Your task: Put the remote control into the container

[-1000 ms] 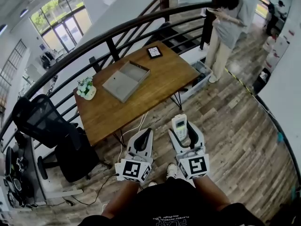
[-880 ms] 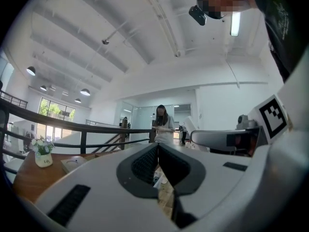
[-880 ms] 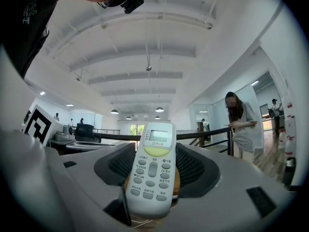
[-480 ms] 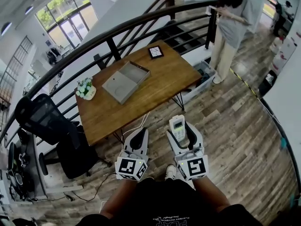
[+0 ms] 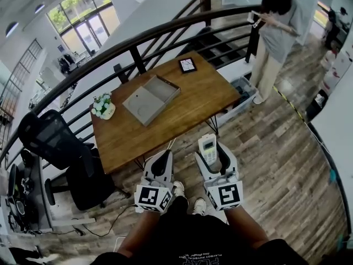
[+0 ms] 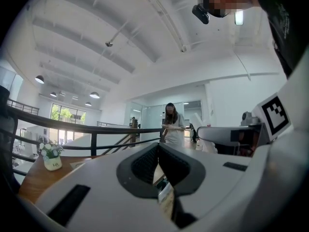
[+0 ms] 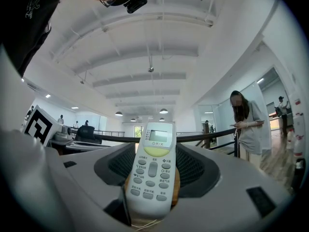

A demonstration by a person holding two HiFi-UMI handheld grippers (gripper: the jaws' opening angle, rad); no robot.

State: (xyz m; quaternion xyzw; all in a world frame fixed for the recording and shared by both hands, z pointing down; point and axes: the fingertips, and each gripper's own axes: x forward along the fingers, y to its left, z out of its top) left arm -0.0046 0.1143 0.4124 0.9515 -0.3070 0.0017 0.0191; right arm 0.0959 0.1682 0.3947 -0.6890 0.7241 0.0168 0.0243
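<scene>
My right gripper is shut on a white remote control, held upright over the wooden floor just short of the table. In the right gripper view the remote control shows its screen and buttons between the dark pads, with the right gripper closed round it. Beside it, my left gripper is shut with nothing in it; in its own view the left gripper has its pads meeting. The grey shallow container lies open on the wooden table, well ahead of both grippers.
A white flower pot stands at the table's left edge and a small dark frame at its far corner. A black railing runs behind the table. A black office chair is at left. A person stands at right.
The view has crept forward, so the table sits slightly nearer and lower in the picture. Both grippers keep their hold and their places in front of the body.
</scene>
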